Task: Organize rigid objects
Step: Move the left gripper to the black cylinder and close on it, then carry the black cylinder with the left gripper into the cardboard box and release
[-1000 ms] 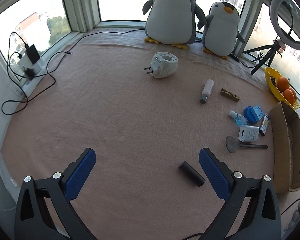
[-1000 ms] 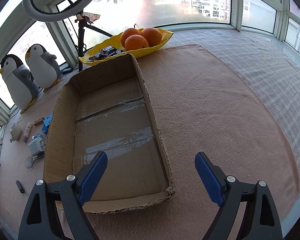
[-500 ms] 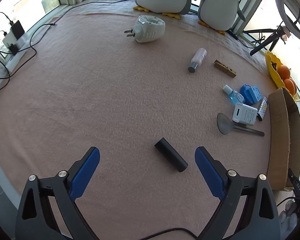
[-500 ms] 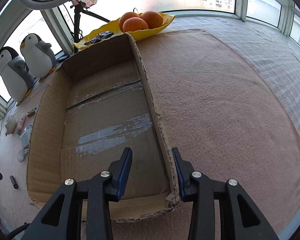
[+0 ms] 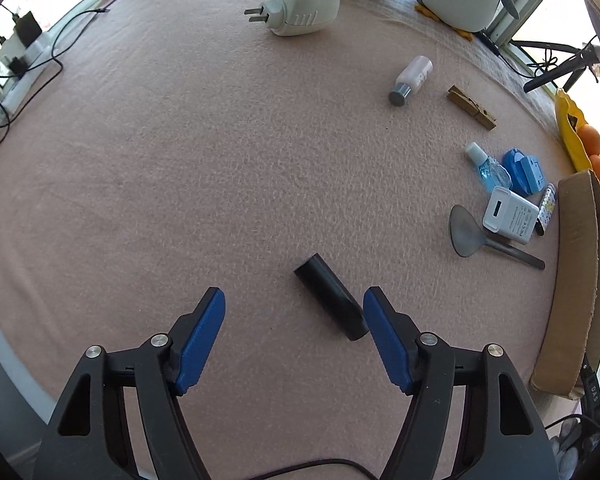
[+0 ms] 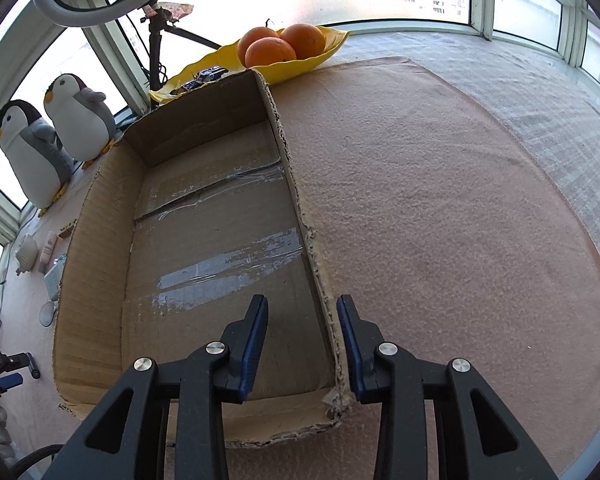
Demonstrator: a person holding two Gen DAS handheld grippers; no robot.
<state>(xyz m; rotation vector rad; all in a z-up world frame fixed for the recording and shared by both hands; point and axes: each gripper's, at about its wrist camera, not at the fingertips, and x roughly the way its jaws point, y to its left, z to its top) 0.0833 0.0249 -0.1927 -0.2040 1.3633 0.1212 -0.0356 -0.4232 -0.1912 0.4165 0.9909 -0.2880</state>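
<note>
Left tool [image 5: 294,304]: pointing steeply down at the pink blanket [image 5: 204,168], jaws part open and closing. Black tube [image 5: 331,297] lies flat and slantwise between the blue pads [image 5: 202,338]; its near end is just beside the right-hand pad, contact not certain; the other pad stands well clear.

Right tool [image 6: 302,342]: jaws drawn in as far as they go, astride the right-hand wall of the cardboard box [image 6: 100,264]. The wall sits in the gap nearer the outer pad; whether the pads press it I cannot tell. Box floor bare save strips of tape.

Left wrist view, loose items:
- White plug-in device [image 5: 302,8], 12 o'clock.
- Small white bottle [image 5: 412,78], 1 o'clock.
- Wooden clothes peg [image 5: 471,107], just beside it.
- Cluster at 3 o'clock near the box: blue bottle [image 5: 488,166], blue adapter [image 5: 524,168], white charger [image 5: 508,214], grey scoop [image 5: 472,234].

Right wrist view, 12 o'clock: yellow dish [image 6: 300,66] holding oranges [image 6: 270,50], beyond the box.
</note>
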